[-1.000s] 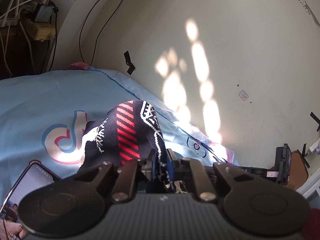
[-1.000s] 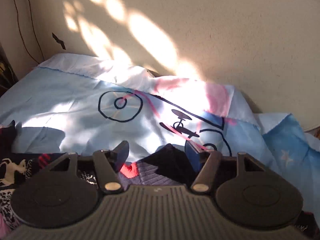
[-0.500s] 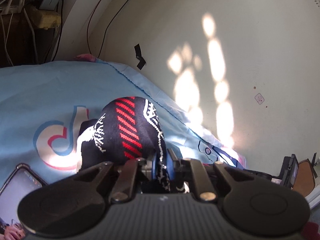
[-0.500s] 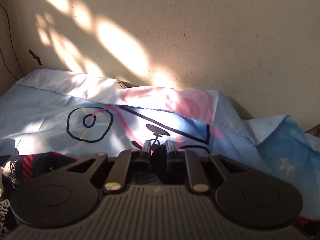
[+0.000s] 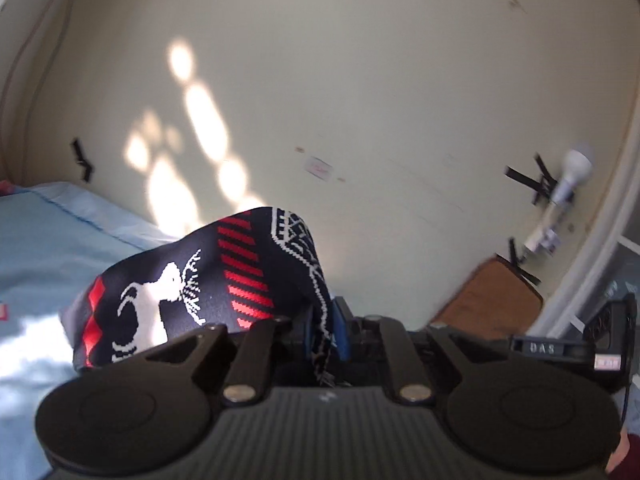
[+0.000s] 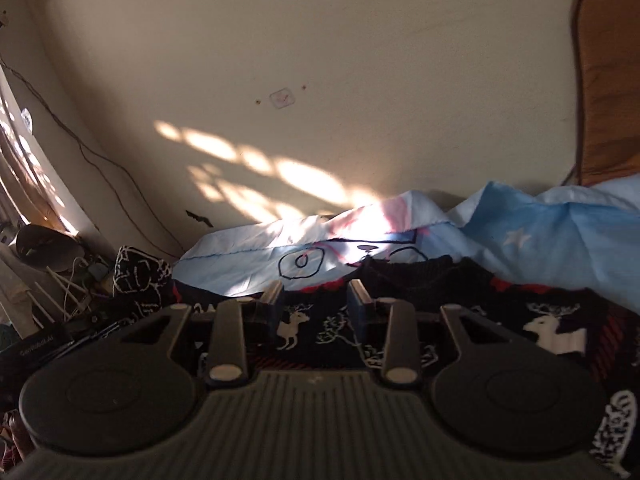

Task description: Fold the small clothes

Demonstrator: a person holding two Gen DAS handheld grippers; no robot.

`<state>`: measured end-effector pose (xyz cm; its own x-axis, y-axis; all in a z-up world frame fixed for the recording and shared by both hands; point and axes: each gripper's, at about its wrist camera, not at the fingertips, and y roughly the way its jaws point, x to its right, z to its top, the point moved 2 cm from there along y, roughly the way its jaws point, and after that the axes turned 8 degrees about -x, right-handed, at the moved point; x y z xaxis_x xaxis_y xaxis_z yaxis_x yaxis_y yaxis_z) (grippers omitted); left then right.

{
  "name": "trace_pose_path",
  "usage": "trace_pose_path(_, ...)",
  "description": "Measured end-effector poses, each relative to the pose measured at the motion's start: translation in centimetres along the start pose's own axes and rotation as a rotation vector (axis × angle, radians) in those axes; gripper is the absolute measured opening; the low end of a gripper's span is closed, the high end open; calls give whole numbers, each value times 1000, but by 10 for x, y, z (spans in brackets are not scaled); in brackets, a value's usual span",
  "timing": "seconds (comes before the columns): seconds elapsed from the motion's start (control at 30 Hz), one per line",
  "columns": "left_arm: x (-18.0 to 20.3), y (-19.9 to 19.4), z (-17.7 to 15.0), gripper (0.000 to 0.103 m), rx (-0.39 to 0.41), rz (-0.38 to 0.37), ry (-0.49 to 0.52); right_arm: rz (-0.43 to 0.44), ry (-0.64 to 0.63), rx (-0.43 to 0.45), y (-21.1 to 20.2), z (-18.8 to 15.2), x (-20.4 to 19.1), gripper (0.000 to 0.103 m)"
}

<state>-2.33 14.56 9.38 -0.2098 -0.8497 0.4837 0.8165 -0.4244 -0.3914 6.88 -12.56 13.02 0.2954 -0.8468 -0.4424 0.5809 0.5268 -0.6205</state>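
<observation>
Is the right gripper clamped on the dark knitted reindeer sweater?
No, the right gripper is opening, with the dark knitted reindeer sweater lying below it.

Bare wall (image 6: 320, 40) close ahead; cable clutter (image 6: 60, 280) left, cushion (image 6: 604, 80) right.

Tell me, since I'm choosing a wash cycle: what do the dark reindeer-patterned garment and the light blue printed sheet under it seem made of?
Dark reindeer-patterned garment: likely knitted yarn, matte; the white motifs have stepped, stitch-like edges.
Light blue printed sheet: likely thin woven cotton or polyester, smooth with a slight sheen; it creases sharply and has a stitched hem. Exact fibres cannot be told.
</observation>
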Motion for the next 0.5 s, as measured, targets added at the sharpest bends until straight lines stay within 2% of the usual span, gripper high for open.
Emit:
trace_pose_path(0.07,40,23,-21,16,-107,-93,75,-63,47,54,-39,-3,27,39)
trace_pose_path(0.13,63,41,-43,44,-227,-154,105,-87,103,66,-66,-10,51,41)
trace_pose_path(0.23,75,54,-77,47,-363,-160,126,-98,113,41,-81,-25,64,43)
trace_pose_path(0.33,56,30,-81,50,-360,-145,102,-85,22,-15,-73,-38,52,47)
trace_pose_path(0.43,26,-20,-73,57,-279,-137,44,-77,-148,-80,-51,-48,23,47)
trace_pose_path(0.5,5,-53,-73,60,-213,-92,-6,-59,-258,-125,-24,-50,-2,48)
